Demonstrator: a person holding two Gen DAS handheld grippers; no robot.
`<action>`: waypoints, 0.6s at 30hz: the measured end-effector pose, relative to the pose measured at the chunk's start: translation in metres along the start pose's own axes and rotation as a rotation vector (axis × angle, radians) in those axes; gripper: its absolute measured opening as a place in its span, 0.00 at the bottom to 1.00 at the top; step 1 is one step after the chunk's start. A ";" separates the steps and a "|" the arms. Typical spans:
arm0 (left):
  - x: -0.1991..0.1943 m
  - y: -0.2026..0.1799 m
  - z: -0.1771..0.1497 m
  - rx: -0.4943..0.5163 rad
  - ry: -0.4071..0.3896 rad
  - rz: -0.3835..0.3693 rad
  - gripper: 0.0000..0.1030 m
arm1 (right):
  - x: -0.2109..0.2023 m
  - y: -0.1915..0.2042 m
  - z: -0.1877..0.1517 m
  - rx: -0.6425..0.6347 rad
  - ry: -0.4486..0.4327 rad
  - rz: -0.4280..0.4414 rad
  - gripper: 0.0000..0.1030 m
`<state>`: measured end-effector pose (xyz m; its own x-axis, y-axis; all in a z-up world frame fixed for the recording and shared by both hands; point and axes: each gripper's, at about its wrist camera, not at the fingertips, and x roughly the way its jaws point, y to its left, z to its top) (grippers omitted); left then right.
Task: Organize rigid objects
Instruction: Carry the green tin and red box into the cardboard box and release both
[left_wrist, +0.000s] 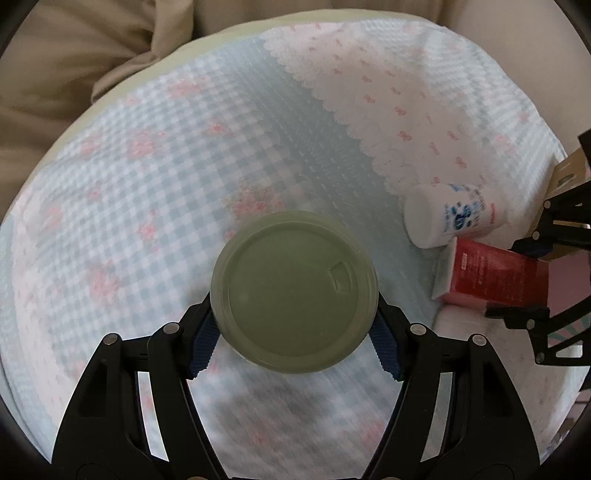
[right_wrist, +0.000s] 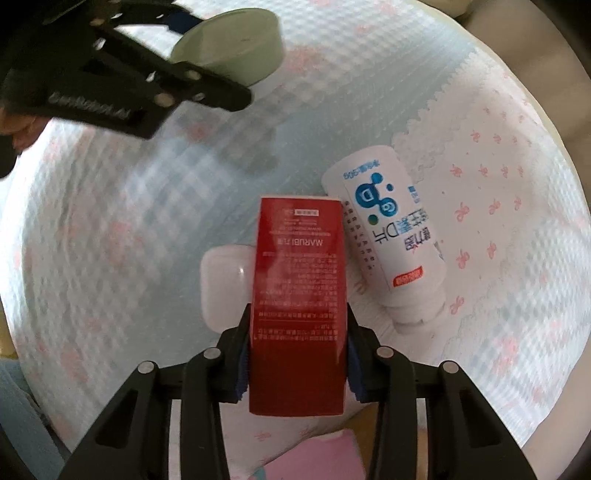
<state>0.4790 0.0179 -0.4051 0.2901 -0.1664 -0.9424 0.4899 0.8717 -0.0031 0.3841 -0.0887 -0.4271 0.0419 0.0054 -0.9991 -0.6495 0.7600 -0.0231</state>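
Bed-like surface is covered by a blue-and-white checked cloth (left_wrist: 155, 177); a white scalloped cloth with pink bows (left_wrist: 388, 96) is laid over its far right part. Beige bedding (left_wrist: 74, 55) is seen beyond the edge. No bin or tray is visible in either view, so the destination cannot be told.

Green round container (left_wrist: 294, 291) is pinched across its width by the left gripper (left_wrist: 294, 332), lid up, gripper pointed steeply down; judged lifted clear of the cloth.

Red box (right_wrist: 299, 295) is clamped on its two long sides by the right gripper (right_wrist: 297, 360). Long axis runs straight out along the fingers, away from the camera.

White bottle (right_wrist: 384, 236) is lying on its side, just right of the red box, cap toward the right gripper, axis slightly angled to the box. Right hand is clearly nearer to it. A small white case (right_wrist: 225, 288) is lying just left of the box, partly hidden by it. Both hands are occupied; a set-down is judged necessary before either loose item is taken.
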 end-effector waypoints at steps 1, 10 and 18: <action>-0.005 -0.001 -0.002 -0.004 -0.005 0.001 0.66 | -0.005 -0.001 -0.001 0.012 -0.006 0.006 0.37; -0.079 -0.001 -0.029 -0.048 -0.070 0.009 0.66 | -0.070 0.009 -0.022 0.189 -0.098 0.048 0.37; -0.172 -0.005 -0.058 -0.083 -0.147 -0.008 0.66 | -0.153 0.024 -0.047 0.355 -0.206 0.082 0.37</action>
<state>0.3791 0.0684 -0.2620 0.4071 -0.2337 -0.8830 0.4245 0.9044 -0.0436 0.3269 -0.1020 -0.2767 0.1755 0.1775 -0.9684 -0.3566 0.9283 0.1055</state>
